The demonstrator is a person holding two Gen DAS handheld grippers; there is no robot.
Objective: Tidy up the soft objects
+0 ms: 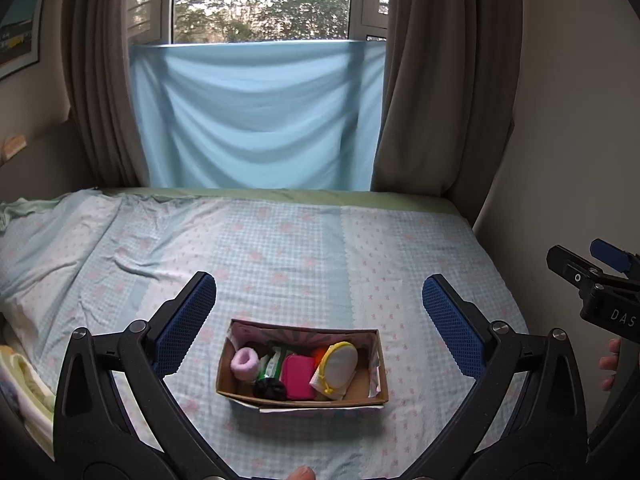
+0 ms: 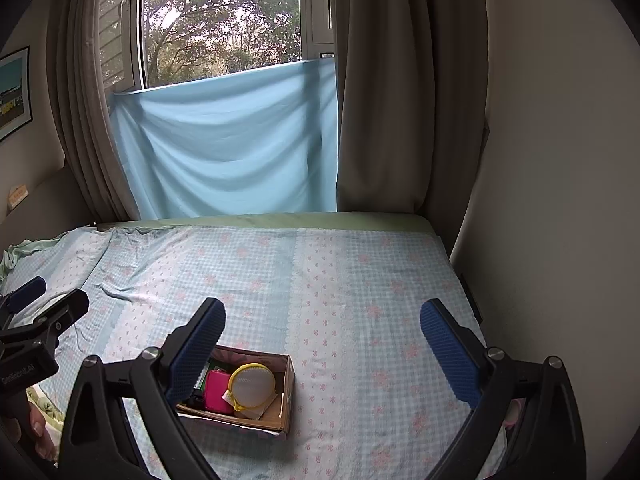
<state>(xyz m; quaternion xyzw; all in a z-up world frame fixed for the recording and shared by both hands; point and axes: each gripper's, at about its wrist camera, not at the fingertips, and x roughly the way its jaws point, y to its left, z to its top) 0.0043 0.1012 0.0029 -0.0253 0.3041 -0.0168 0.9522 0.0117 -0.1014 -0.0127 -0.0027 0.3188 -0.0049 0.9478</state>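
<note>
Two hand-held grippers hover spread wide and empty over the bed (image 1: 300, 248): the left hand-held gripper (image 1: 319, 312), then the right hand-held gripper (image 2: 322, 332). Between them, the cardboard box (image 1: 236, 394) holds a lilac roll (image 1: 245, 361), pink pouch (image 1: 298, 376) and yellow-rimmed mesh pouch (image 1: 340, 362).

We see open bed (image 1: 320, 248) on all sides of the cardboard box (image 1: 303, 396); curtains (image 1: 424, 80) and wall (image 1: 560, 140) bound the far and right edges.
</note>
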